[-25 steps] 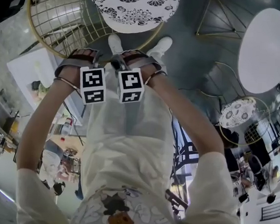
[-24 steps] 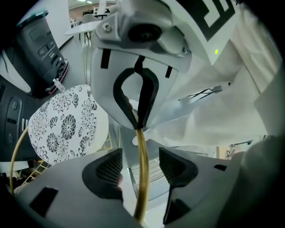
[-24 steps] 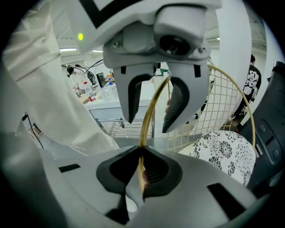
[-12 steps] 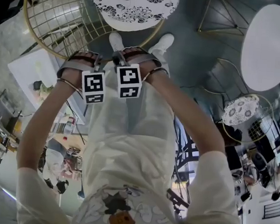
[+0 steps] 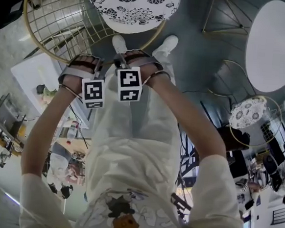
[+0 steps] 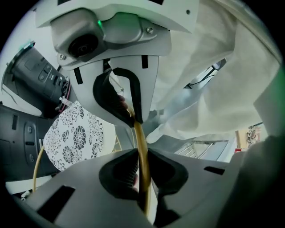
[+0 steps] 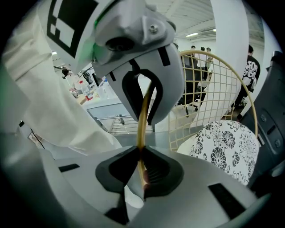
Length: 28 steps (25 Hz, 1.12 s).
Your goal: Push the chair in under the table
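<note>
Head view: chair (image 5: 66,24) with wire back and flowered cushion (image 5: 131,2) stands just ahead of the person's shoes (image 5: 119,43). It is well apart from the round white desk (image 5: 275,45) at upper right. Grey floor (image 5: 195,61) lies open between them, apart from a gold wire frame (image 5: 223,19). A second flowered chair (image 5: 248,114) sits below the desk. Left claw (image 5: 98,66) and right claw (image 5: 122,62) sit side by side on the near edge of the chair back. Left gripper view: left claw (image 6: 141,167) has just closed, narrow, pads pressing the gold rim (image 6: 140,142). The cushion is at lower left. Right gripper view: right claw (image 7: 141,167) has just eased slightly, but the pads grip the same rim. Wire back and cushion are at right, with people standing beyond.
</note>
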Available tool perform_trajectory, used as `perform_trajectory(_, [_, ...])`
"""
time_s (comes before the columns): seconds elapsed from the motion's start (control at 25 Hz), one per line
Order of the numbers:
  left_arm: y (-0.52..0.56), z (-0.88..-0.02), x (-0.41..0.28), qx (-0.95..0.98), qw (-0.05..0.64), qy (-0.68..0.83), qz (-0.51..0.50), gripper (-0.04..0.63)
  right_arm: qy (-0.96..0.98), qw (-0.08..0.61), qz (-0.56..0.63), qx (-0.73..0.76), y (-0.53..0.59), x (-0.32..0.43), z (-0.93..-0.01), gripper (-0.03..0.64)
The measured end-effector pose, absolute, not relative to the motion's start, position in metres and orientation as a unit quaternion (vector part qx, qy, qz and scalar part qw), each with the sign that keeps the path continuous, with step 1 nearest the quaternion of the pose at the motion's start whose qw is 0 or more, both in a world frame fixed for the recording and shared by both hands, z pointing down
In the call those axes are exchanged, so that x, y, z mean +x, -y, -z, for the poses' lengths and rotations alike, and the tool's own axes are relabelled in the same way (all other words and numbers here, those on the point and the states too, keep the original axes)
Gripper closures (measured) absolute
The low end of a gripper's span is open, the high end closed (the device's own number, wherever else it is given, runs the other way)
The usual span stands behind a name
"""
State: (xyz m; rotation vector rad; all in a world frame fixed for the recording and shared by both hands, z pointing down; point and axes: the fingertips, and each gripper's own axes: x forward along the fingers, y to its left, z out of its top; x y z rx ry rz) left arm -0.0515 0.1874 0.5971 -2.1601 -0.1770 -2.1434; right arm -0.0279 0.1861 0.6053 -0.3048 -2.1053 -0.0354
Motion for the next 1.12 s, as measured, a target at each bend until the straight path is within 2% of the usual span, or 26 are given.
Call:
perform_trajectory(0.6, [-0.183,-0.594,-0.046,-0.705,0.241,0.035,0.666,0.543,0.853,0.516,-0.027,-0.08,-0.184,-0.022,-0.602,0.565])
perform_trajectory(0.68, [-0.186,-0.597,-0.048,-0.704,0.23,0.042,0.67,0.543,0.853,0.515,-0.029,-0.077,-0.185,-0.023,-0.603,0.565])
perform_trajectory(1.04, [-0.189,-0.601,-0.048,-0.71,0.055,0.031,0.701,0.541,0.864,0.493,-0.015,-0.096,-0.187,-0.023,-0.609,0.561])
perform_trajectory(1.12, [-0.186,-0.603,-0.048,-0.706,0.036,0.025,0.706,0.518,0.865,0.494,-0.022,-0.088,-0.186,-0.02,-0.612,0.561])
